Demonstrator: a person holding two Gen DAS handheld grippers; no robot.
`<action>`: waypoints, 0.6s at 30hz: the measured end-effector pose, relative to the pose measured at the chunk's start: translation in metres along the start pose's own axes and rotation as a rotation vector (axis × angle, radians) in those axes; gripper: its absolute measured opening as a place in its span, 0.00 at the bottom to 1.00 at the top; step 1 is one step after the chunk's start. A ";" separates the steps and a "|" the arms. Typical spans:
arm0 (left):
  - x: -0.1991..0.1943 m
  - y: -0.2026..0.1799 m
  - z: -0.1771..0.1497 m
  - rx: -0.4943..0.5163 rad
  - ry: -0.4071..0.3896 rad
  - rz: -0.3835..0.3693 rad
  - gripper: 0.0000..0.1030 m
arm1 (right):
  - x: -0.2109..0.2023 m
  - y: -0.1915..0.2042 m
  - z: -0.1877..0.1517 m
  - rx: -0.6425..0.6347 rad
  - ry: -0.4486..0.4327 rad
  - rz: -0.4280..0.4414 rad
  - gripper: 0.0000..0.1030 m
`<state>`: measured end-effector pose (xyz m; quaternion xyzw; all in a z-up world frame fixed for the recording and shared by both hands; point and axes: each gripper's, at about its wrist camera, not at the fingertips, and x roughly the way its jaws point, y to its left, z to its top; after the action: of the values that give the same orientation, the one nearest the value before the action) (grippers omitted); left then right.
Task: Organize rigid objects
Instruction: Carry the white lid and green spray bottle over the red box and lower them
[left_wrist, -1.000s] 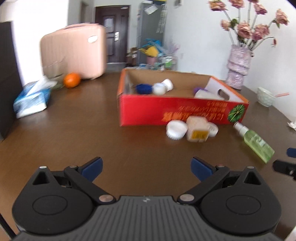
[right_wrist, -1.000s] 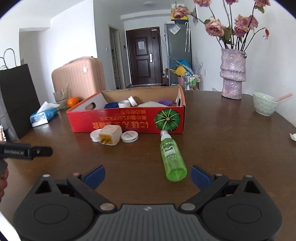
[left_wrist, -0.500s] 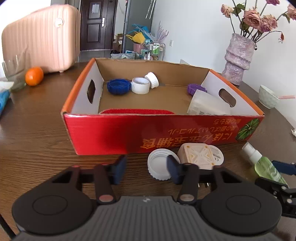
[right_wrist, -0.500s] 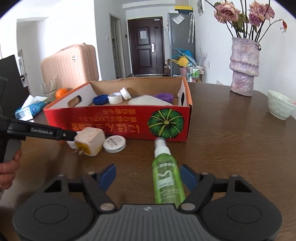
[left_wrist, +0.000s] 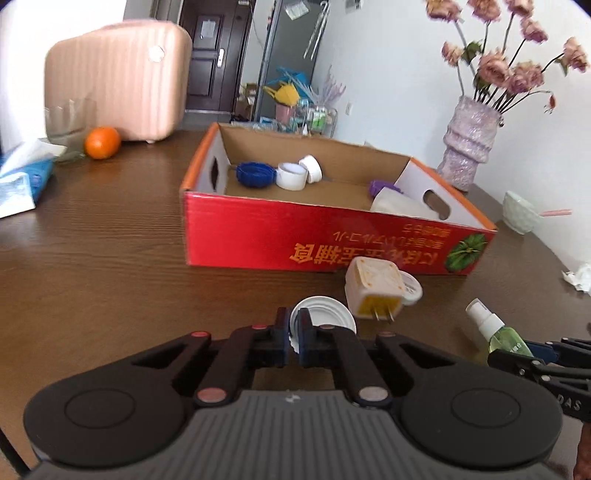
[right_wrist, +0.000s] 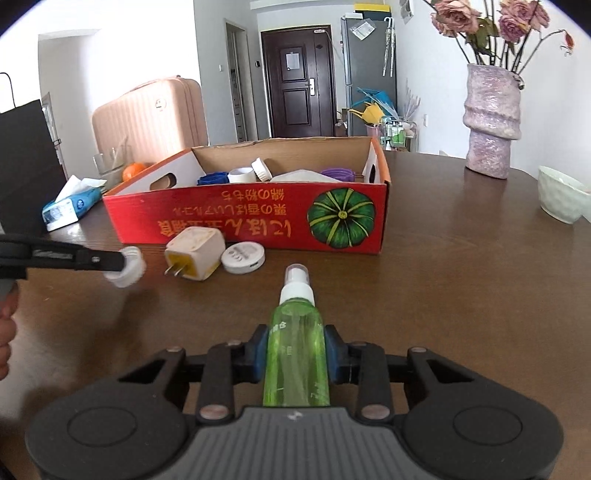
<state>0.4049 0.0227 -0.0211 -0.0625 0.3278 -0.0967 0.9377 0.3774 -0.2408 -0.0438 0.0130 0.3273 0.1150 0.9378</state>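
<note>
My left gripper (left_wrist: 293, 328) is shut on the rim of a white lid (left_wrist: 327, 314), which stands on edge between the pads. In the right wrist view that lid (right_wrist: 125, 267) hangs just above the table at the left gripper's (right_wrist: 122, 258) tip. My right gripper (right_wrist: 296, 350) is closing its jaws, and both blue pads touch the sides of a green spray bottle (right_wrist: 295, 343) lying on the table. A red cardboard box (left_wrist: 332, 236) holding several caps stands behind. A beige plug adapter (left_wrist: 373, 288) and a flat white disc (right_wrist: 243, 255) lie in front of it.
A purple vase (right_wrist: 491, 125) with flowers and a pale green bowl (right_wrist: 557, 199) stand at the right. An orange (left_wrist: 102, 142), a glass and a tissue pack (left_wrist: 18, 184) sit at the left. Crumpled paper (left_wrist: 578, 275) lies near the right table edge.
Both grippers moved forward toward the box and closed from wide open. The left one took hold of the white lid; the right one closed around the green bottle.
</note>
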 end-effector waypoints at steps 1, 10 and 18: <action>-0.011 0.001 -0.003 -0.001 -0.009 0.000 0.05 | -0.006 0.001 -0.003 0.002 -0.002 0.000 0.29; -0.087 0.003 -0.019 -0.001 -0.097 0.009 0.05 | -0.063 0.026 -0.015 -0.013 -0.070 0.032 0.29; -0.127 0.003 -0.024 -0.002 -0.153 0.004 0.05 | -0.100 0.050 -0.012 -0.050 -0.137 0.065 0.29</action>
<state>0.2932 0.0526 0.0360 -0.0701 0.2555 -0.0895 0.9601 0.2836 -0.2152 0.0127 0.0079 0.2589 0.1522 0.9538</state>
